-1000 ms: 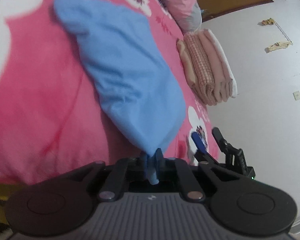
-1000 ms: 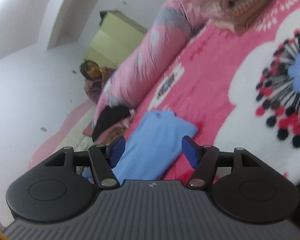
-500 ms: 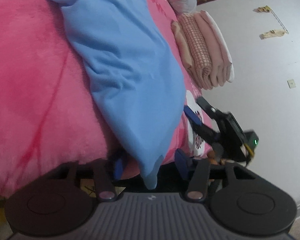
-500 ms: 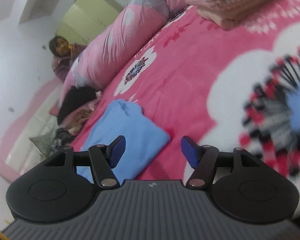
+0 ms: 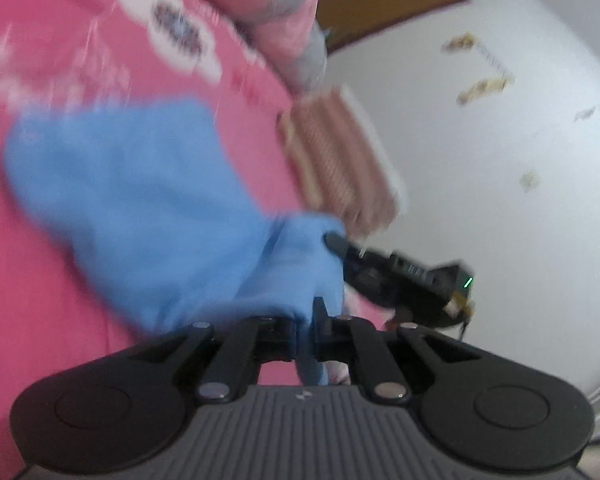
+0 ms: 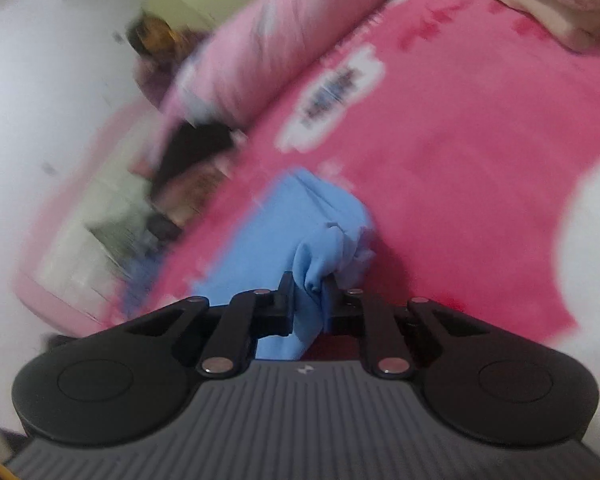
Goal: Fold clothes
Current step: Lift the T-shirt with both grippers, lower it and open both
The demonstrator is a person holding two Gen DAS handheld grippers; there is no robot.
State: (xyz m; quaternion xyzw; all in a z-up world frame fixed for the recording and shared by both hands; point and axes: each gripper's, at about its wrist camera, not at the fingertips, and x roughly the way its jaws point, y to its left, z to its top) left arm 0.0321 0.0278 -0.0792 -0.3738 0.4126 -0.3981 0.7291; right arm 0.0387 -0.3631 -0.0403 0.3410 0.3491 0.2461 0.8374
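1. The blue garment [image 5: 140, 208] lies on the pink flowered bedspread [image 5: 52, 320], its near edge lifted off the bed at two bunched corners.
2. The left tongs [image 5: 305, 322] have just reached their closed position, clamped on one corner of the blue cloth, which hangs down between the jaws.
3. The right tongs [image 6: 307, 300] are closing, with a crumpled fold of the same garment [image 6: 324, 216] pinched between them; in the left view their black body [image 5: 400, 276] sits at the bed's edge, tip against the cloth.
4. A folded stack of pink checked clothes [image 5: 340, 164] sits near the bed's edge, just past the blue garment.
5. A rolled pink quilt [image 6: 260, 52] lines the far side; open bedspread [image 6: 460, 160] stretches between it and the garment.
6. Beyond the bed edge, bare white wall [image 5: 500, 200].
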